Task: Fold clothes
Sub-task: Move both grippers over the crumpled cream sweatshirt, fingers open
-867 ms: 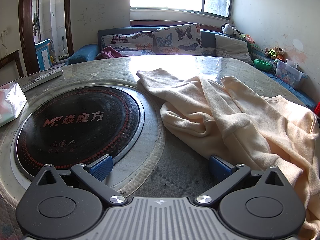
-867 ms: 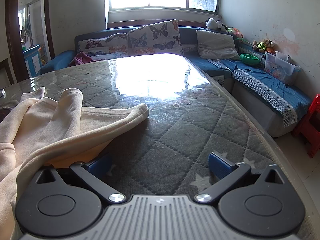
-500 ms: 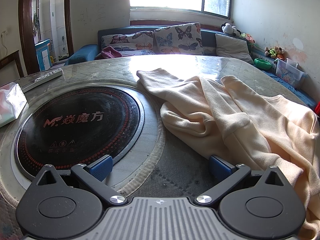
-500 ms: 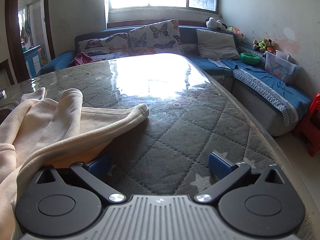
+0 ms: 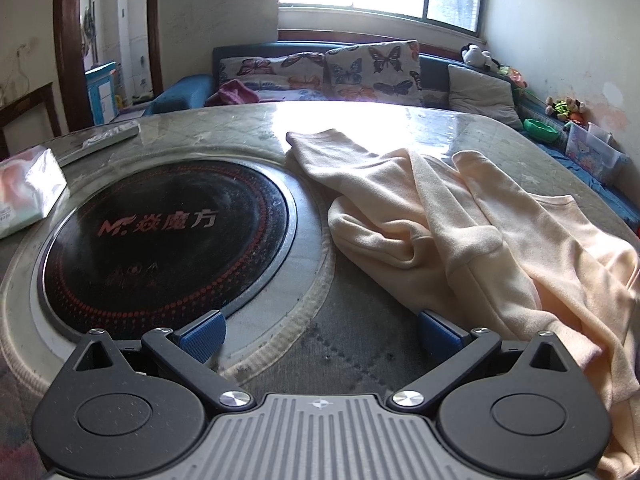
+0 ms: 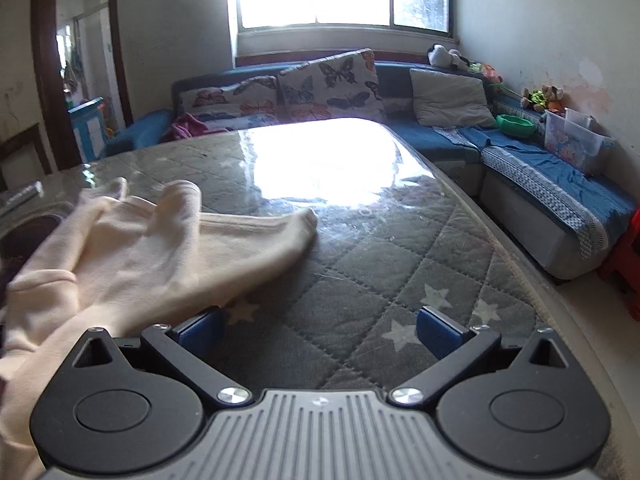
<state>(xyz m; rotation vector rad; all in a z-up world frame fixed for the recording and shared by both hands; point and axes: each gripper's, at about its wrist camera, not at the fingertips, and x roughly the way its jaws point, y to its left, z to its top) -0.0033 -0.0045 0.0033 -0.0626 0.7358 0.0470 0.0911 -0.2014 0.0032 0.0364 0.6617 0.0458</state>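
Quilted glass-topped table [image 6: 400, 264] | cream sweatshirt [image 5: 460, 232] crumpled, unfolded, right of left gripper [image 5: 320, 330], left of right gripper [image 6: 320, 328] | both fingers spread, empty | right view shifted, garment blurred; left unchanged: approach likely.

Garments: one cream garment [image 5: 460, 236] is lying crumpled on the table [image 6: 360, 276]
Cooktops: one round black cooktop [image 5: 160, 240] is sitting in the table
Tissue packs: one tissue pack [image 5: 28, 192] is resting at the left edge
Remotes: one remote [image 5: 108, 138] is lying at the far left edge
Butterfly cushions: two butterfly cushions [image 5: 372, 68] are leaning on the sofa [image 6: 540, 184]
Grey pillows: one grey pillow [image 6: 448, 98] is leaning there too
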